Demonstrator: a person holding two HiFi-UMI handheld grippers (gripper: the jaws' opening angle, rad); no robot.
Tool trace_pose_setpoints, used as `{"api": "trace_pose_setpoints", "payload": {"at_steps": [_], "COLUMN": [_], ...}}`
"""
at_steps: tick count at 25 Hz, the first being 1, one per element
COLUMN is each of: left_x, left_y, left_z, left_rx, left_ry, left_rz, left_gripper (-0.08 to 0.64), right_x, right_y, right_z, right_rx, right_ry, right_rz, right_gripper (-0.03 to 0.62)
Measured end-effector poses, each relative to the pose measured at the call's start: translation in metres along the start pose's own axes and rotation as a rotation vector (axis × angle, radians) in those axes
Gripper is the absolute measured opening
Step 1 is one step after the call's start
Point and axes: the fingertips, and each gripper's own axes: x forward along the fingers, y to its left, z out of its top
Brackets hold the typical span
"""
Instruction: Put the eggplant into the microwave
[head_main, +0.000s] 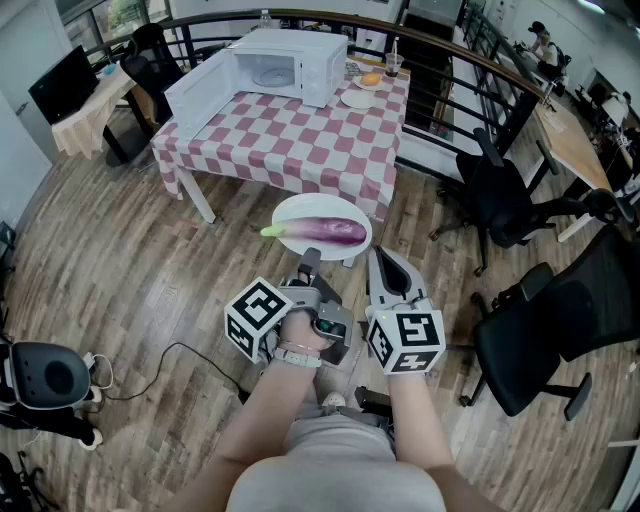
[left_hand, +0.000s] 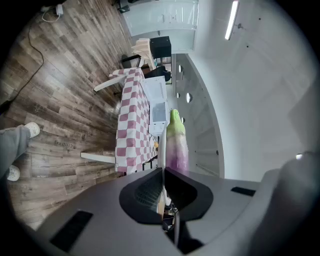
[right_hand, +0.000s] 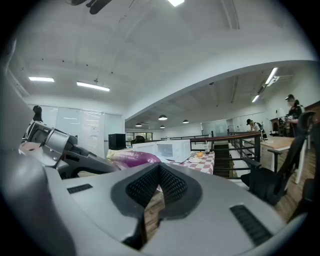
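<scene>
While the left gripper (head_main: 309, 258) clamps the rim of the white plate (head_main: 296, 209), the eggplant (head_main: 325, 231) lies on it, well apart from the open-doored microwave (head_main: 285, 65) on the checkered table (head_main: 300, 145). The right gripper (head_main: 384, 258), jaws together, holds nothing.

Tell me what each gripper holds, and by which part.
The left gripper pinches the near rim of the white plate that carries the eggplant. The right gripper is shut on nothing.
</scene>
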Motion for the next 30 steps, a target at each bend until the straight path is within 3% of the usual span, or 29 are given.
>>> {"api": "trace_pose_setpoints", "payload": {"at_steps": [30], "left_x": [0.112], "left_y": [-0.011], "left_z": [0.178], "left_rx": [-0.026], "left_ry": [-0.001], "left_rz": [-0.018], "left_gripper": [0.015], "right_x": [0.195], "right_y": [0.058], "right_z": [0.027], "right_rx": [-0.042], "right_ry": [-0.042], "right_rz": [0.008], "right_gripper": [0.023]}}
